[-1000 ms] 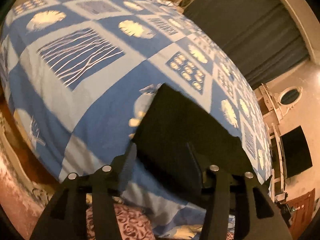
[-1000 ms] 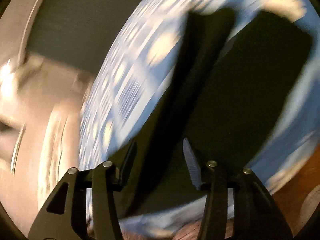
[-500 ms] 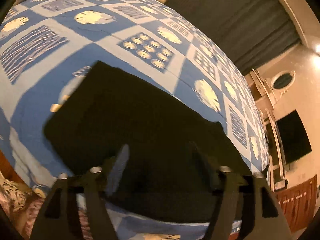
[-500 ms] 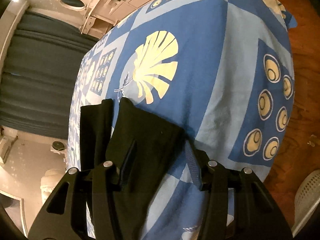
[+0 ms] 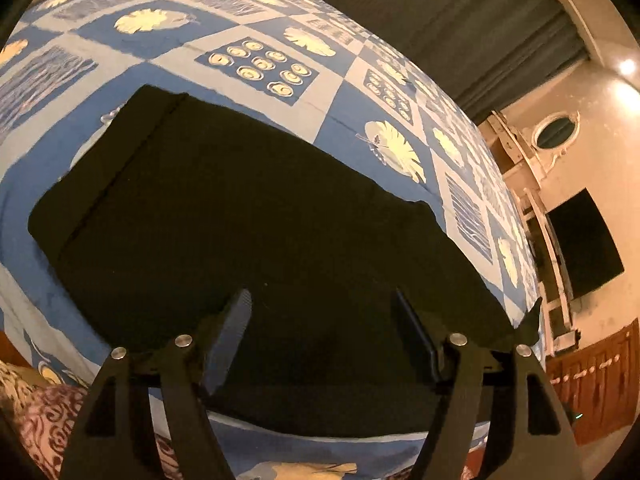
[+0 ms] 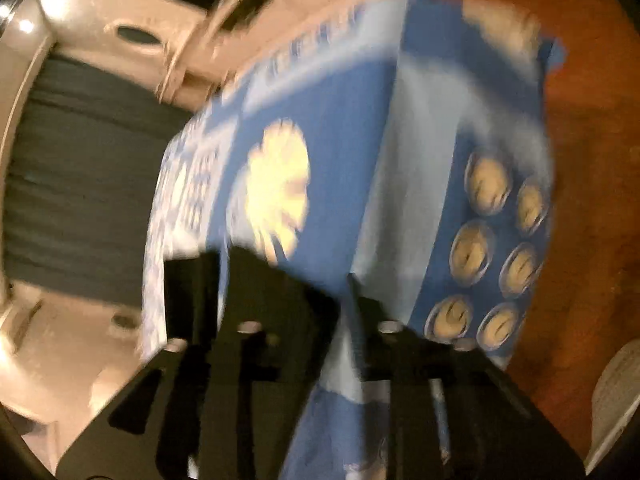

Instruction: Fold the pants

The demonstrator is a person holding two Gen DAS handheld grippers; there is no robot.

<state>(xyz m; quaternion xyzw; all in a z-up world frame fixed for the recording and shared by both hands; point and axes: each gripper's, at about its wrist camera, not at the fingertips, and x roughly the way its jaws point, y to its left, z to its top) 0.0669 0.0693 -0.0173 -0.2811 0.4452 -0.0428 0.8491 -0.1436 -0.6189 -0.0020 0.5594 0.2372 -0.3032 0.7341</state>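
The black pants point(image 5: 248, 216) lie folded into a flat rectangle on the blue patterned bedspread point(image 5: 352, 96), near the bed's front edge. My left gripper point(image 5: 322, 312) is open, its fingers hovering just above the near part of the pants, holding nothing. In the blurred right wrist view, a dark end of the pants point(image 6: 240, 280) shows at lower left on the bedspread point(image 6: 344, 128). My right gripper point(image 6: 316, 308) is beside that end with its fingers apart and nothing between them.
The bed's corner and wooden floor point(image 6: 592, 152) lie to the right. A white basket point(image 6: 616, 392) stands on the floor. Dark curtains point(image 5: 460, 16), a wall TV point(image 5: 584, 240) and a brown cabinet point(image 5: 592, 380) are beyond the bed. A patterned rug point(image 5: 36, 408) is at lower left.
The left gripper has swung right along the pants, which now fill its view, lying flat. The right gripper has let the pants down and is moving fast, blurring its view.
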